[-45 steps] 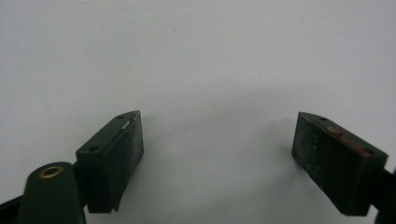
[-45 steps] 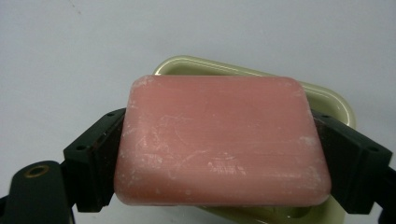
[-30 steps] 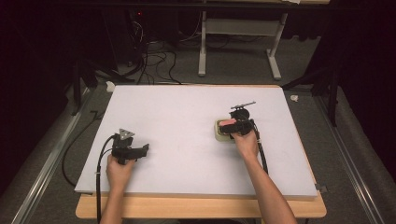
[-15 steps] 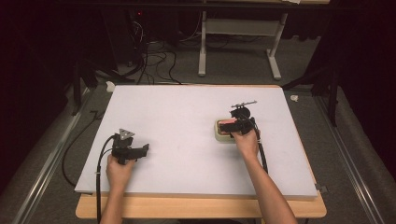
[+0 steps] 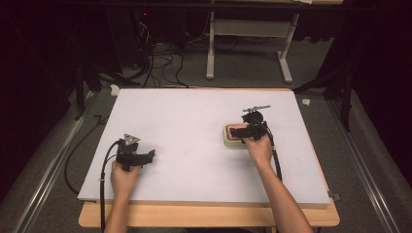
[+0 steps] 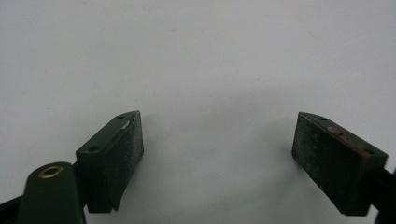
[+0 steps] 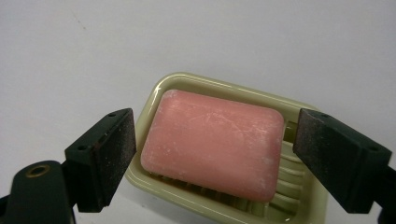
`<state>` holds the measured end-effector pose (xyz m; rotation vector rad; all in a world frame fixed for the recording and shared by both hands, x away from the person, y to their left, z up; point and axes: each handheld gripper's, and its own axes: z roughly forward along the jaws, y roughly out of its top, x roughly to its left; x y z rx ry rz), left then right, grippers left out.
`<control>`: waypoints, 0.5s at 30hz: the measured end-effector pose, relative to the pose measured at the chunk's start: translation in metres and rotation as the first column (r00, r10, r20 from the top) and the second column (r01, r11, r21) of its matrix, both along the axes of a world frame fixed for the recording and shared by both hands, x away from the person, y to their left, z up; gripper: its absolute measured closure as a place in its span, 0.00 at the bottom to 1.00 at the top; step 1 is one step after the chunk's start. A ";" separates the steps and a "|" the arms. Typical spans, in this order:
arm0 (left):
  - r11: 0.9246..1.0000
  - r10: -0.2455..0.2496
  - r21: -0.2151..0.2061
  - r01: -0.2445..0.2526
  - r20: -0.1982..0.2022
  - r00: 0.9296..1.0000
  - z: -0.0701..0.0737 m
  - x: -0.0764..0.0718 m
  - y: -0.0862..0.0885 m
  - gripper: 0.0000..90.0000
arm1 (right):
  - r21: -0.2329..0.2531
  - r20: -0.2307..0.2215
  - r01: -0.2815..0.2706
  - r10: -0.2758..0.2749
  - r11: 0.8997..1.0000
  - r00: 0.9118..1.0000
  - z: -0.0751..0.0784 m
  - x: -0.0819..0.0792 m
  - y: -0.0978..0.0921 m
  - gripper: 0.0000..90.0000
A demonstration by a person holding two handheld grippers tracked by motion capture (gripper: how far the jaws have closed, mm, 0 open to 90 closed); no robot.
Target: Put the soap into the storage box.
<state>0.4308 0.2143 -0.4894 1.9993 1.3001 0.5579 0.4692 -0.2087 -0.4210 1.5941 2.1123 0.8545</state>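
A pink bar of soap point(image 7: 212, 142) lies in a cream soap dish point(image 7: 224, 91) on the white table top. From above, the dish point(image 5: 228, 141) sits right of the table's middle, the soap point(image 5: 236, 133) partly under my right gripper point(image 5: 241, 131). That right gripper point(image 7: 212, 156) is open, one jaw on each side of the dish, and nothing is clamped. My left gripper point(image 5: 151, 155) rests near the front left of the table, held by a hand. In its own view the left gripper point(image 6: 217, 147) is open over bare white surface.
The white table top point(image 5: 194, 111) lies on a wooden table with its front edge point(image 5: 209, 216) toward me. Cables point(image 5: 104, 170) trail from both grippers. Beyond the table are floor cables point(image 5: 160, 58) and a white table frame point(image 5: 248, 39).
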 end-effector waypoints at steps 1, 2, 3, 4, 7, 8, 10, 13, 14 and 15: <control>1.000 0.000 0.000 0.000 0.000 1.000 0.000 0.000 0.000 0.19 | 0.003 0.014 -0.002 0.002 1.000 1.000 0.003 -0.002 -0.003 0.16; 1.000 0.000 0.000 0.000 0.000 1.000 0.000 0.000 0.000 0.19 | 0.003 0.014 -0.002 0.002 1.000 1.000 0.003 -0.002 -0.003 0.16; 1.000 0.000 0.000 0.000 0.000 1.000 0.000 0.000 0.000 0.19 | 0.005 0.021 -0.004 0.004 1.000 1.000 0.004 -0.003 -0.004 0.16; 1.000 0.000 0.000 0.000 0.000 1.000 0.000 0.000 0.000 0.19 | 0.006 0.025 -0.003 0.003 1.000 1.000 0.005 -0.004 -0.005 0.16; 1.000 0.000 0.000 0.000 0.000 1.000 0.000 0.000 0.000 0.19 | 0.007 0.038 -0.006 0.006 1.000 0.999 0.008 -0.007 -0.008 0.17; 1.000 0.000 0.001 0.000 0.000 1.000 0.000 0.000 0.000 0.19 | 0.004 0.042 -0.010 0.010 1.000 0.999 0.009 -0.008 -0.010 0.17; 1.000 0.000 0.001 0.000 0.000 1.000 0.000 0.000 0.000 0.19 | 0.008 0.052 -0.009 0.009 1.000 0.999 0.011 -0.009 -0.011 0.17; 1.000 0.000 0.001 0.000 0.000 1.000 0.000 0.000 0.000 0.19 | 0.014 0.063 -0.011 0.010 1.000 0.998 0.014 -0.012 -0.014 0.17; 1.000 0.000 0.001 0.000 0.000 1.000 0.000 0.000 0.000 0.19 | 0.013 0.069 -0.016 0.015 1.000 0.998 0.015 -0.012 -0.015 0.17; 1.000 0.000 0.001 0.000 0.000 1.000 0.000 0.000 0.000 0.19 | 0.017 0.072 -0.013 0.012 1.000 0.997 0.015 -0.013 -0.015 0.17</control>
